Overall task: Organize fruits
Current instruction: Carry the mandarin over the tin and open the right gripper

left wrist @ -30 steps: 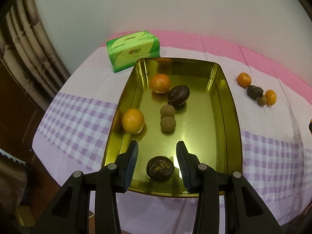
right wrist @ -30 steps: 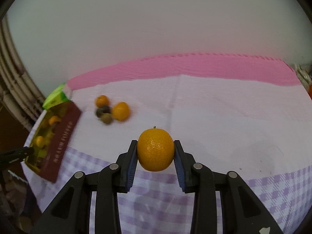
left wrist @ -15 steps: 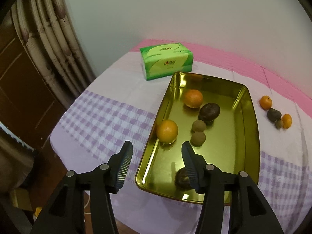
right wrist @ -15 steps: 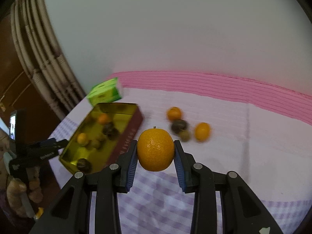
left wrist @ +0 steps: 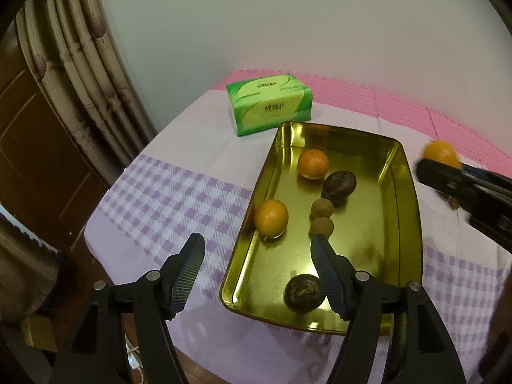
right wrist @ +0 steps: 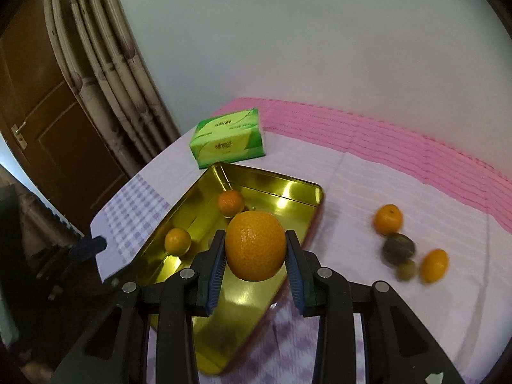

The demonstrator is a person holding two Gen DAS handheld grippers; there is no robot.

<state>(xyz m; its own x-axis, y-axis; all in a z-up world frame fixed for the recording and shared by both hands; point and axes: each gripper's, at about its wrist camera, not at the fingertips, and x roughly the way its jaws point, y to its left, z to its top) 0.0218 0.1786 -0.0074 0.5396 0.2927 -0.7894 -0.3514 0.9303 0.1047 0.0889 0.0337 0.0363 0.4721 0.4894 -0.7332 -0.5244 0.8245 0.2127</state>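
Note:
A gold metal tray (left wrist: 406,192) (right wrist: 288,188) lies on the table and holds two oranges (left wrist: 271,217), two dark passion fruits (left wrist: 339,184) and two small brown longans (left wrist: 321,208). My right gripper (right wrist: 255,257) is shut on an orange (right wrist: 255,244) and holds it above the tray's near right side; it shows at the right edge of the left wrist view (left wrist: 440,155). My left gripper (left wrist: 257,267) is open and empty, raised over the tray's near left corner.
A green tissue pack (left wrist: 269,108) (right wrist: 228,142) lies behind the tray. Two oranges (right wrist: 388,219), a dark fruit (right wrist: 398,248) and a longan lie on the cloth right of the tray. A curtain and a door stand to the left, past the table edge.
My right gripper has carried the orange leftward until it hangs over the tray. My left gripper has drawn back and up from the near passion fruit and opened wider.

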